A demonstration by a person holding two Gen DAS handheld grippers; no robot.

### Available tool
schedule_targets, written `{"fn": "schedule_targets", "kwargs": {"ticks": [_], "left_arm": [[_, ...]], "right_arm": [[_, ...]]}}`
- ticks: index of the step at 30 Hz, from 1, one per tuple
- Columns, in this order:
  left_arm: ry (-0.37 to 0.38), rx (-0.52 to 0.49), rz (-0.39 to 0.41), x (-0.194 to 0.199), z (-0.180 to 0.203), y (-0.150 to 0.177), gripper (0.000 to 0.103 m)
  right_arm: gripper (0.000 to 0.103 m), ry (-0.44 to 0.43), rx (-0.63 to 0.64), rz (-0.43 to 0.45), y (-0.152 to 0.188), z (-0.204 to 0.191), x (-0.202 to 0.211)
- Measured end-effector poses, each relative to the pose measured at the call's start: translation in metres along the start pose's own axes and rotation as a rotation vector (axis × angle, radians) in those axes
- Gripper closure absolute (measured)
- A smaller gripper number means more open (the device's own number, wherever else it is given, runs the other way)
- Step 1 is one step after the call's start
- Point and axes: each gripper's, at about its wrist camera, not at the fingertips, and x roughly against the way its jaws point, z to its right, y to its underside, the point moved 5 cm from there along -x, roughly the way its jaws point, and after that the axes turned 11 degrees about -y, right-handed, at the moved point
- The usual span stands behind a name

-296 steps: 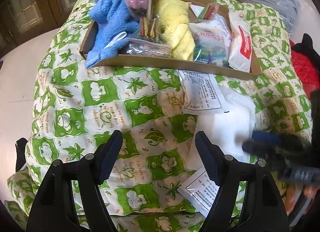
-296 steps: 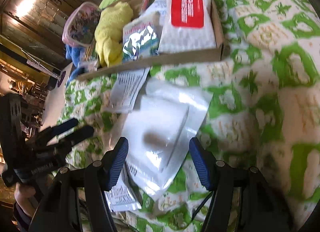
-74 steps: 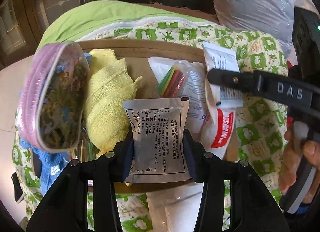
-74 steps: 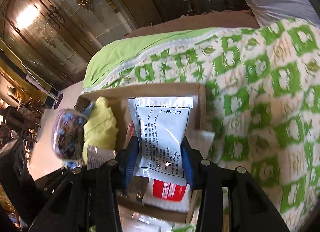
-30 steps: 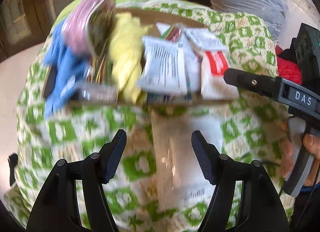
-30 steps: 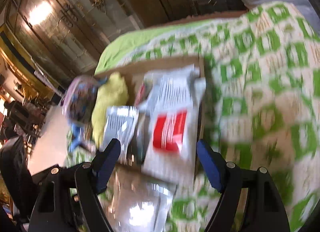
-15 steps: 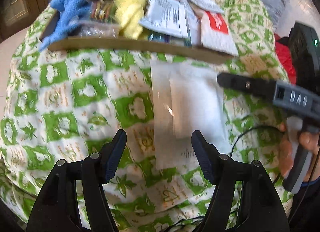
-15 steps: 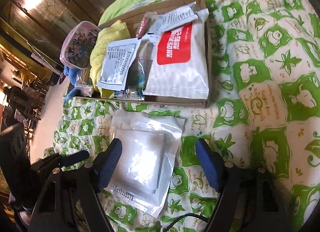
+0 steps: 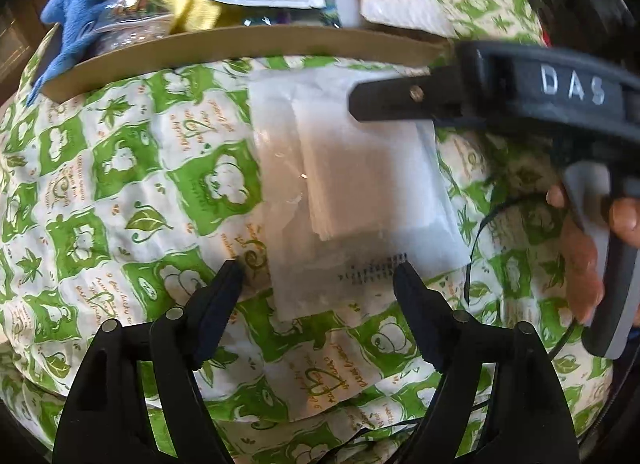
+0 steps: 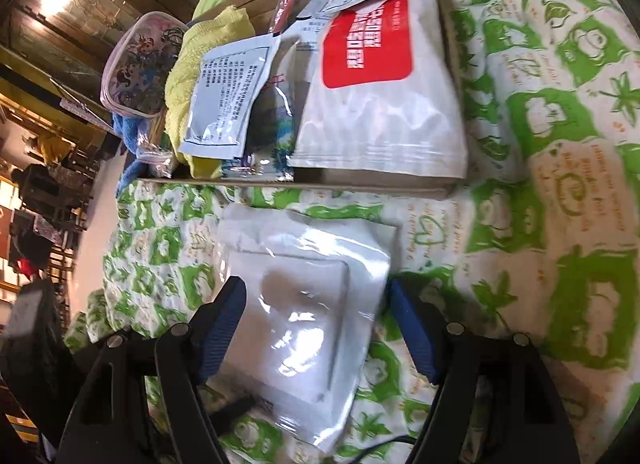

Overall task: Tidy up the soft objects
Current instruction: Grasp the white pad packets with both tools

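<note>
Item: clear pouch (image 10: 308, 312) with a white pad inside, flat on the quilt (image 9: 120, 192), just short of the box (image 9: 248, 48).
Right claw (image 10: 316, 296): jaws apart, straddling the pouch, not yet pressing.
Left claw (image 9: 318, 268): jaws have just been opening, now wide, the pouch's near edge between them, ungripped.
Handling: likely light, limp, slippery film; best pinched across the padded middle.

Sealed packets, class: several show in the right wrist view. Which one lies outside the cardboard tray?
The clear packet of white pads, flat on the green quilt between the right tool's fingers; the others lie inside the cardboard tray.
</note>
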Motion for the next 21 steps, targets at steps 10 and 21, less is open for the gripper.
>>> {"fn": "schedule_targets", "kwargs": {"ticks": [10, 21], "left_arm": [[-0.14, -0.179, 0.031, -0.014, 0.047, -0.004, 0.014], [-0.06, -0.153, 0.105, 0.004, 0.054, -0.014, 0.072]], "right_arm": [[0.074, 0.007, -0.033, 0.025, 0.001, 0.006, 0.006], [0.093, -0.057, -0.029, 0.021, 0.005, -0.004, 0.004]]}}
